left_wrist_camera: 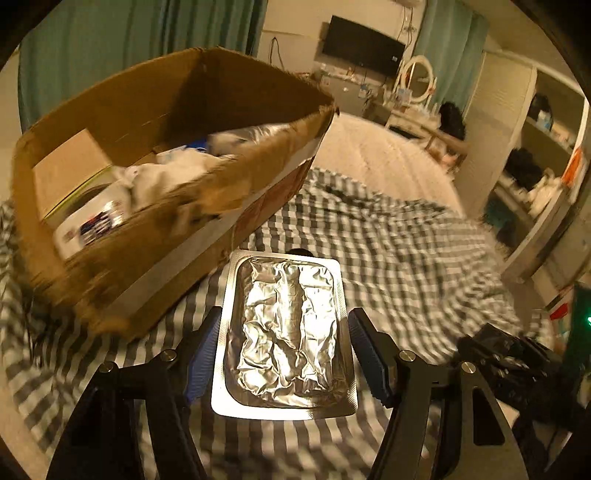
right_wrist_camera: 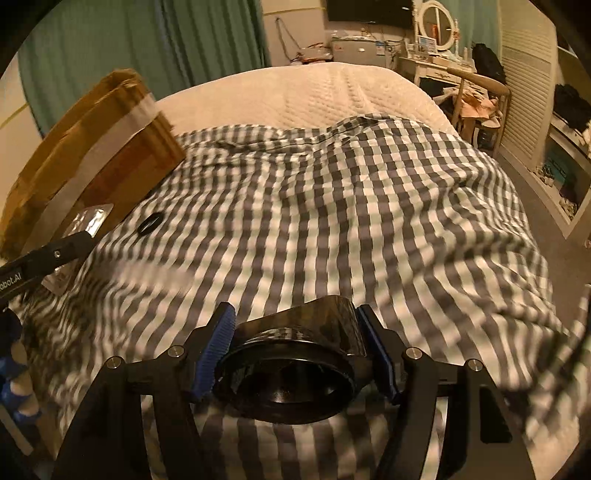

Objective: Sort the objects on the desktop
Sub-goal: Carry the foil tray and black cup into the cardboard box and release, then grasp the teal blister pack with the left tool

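A silver foil blister pack (left_wrist_camera: 286, 332) hangs above the checked bedspread (left_wrist_camera: 388, 258), with my left gripper (left_wrist_camera: 284, 317) shut on its two long edges. Just up and left of it stands an open cardboard box (left_wrist_camera: 122, 107) with white packets and a small carton inside. My right gripper (right_wrist_camera: 295, 314) is shut on a glossy black round object (right_wrist_camera: 291, 373) with a hollow middle, low over the bedspread (right_wrist_camera: 351, 221). The right wrist view also shows the left gripper (right_wrist_camera: 74, 236) with the foil pack (right_wrist_camera: 90, 218) beside the box (right_wrist_camera: 74, 147).
A small black disc (right_wrist_camera: 149, 223) lies on the bedspread near the box's corner. Beyond the checked cloth is a cream quilt (right_wrist_camera: 295, 96). To the right are open shelves (left_wrist_camera: 535, 166); a dressing table with a round mirror (right_wrist_camera: 437, 22) stands at the back.
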`<state>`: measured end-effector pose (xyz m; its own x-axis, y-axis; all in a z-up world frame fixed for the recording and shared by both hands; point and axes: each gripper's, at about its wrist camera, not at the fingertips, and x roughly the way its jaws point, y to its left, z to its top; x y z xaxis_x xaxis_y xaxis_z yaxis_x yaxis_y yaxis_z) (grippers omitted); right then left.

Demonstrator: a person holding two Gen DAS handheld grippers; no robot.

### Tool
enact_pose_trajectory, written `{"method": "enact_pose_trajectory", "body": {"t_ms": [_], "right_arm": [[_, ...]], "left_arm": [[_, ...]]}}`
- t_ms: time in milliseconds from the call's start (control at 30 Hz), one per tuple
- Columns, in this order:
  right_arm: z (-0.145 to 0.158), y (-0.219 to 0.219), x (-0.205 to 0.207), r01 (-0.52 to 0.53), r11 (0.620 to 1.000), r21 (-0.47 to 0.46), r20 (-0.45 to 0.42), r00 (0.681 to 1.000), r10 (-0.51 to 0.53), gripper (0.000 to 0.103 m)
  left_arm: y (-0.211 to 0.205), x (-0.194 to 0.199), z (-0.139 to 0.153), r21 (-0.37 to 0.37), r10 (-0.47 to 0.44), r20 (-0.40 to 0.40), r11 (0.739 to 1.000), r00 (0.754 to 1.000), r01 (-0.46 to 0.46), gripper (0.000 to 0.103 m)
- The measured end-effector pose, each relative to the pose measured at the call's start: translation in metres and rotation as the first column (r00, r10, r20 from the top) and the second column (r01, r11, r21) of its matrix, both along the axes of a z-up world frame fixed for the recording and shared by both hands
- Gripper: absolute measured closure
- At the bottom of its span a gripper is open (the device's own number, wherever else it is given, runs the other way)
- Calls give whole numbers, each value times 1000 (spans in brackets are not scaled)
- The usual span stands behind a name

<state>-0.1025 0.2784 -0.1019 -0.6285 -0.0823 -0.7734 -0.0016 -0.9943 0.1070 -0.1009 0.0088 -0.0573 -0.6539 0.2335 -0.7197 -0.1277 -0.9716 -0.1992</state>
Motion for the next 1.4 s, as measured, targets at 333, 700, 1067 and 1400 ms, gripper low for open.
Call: {"method": "enact_pose_trajectory", "body": {"t_ms": [333,700,1067,1400], "right_arm": [[83,-20,30,-67,998,-1,-84,994,66,37],[172,-106,-9,-224,974,-34,-206,955,213,37],[120,-97,-16,-188,982,-25,-105,977,184,36],[104,-60,2,-115,993,-12,-63,991,114,36]], "left_arm": [[-39,17,73,61,47,-65,997,997,-43,47],[-40,-7,97,2,-109,-52,994,993,110,50],[18,-3,-55,-32,-56,249,997,967,66,21],[25,-23,-91,-100,4,270,995,963,24,0]]}}
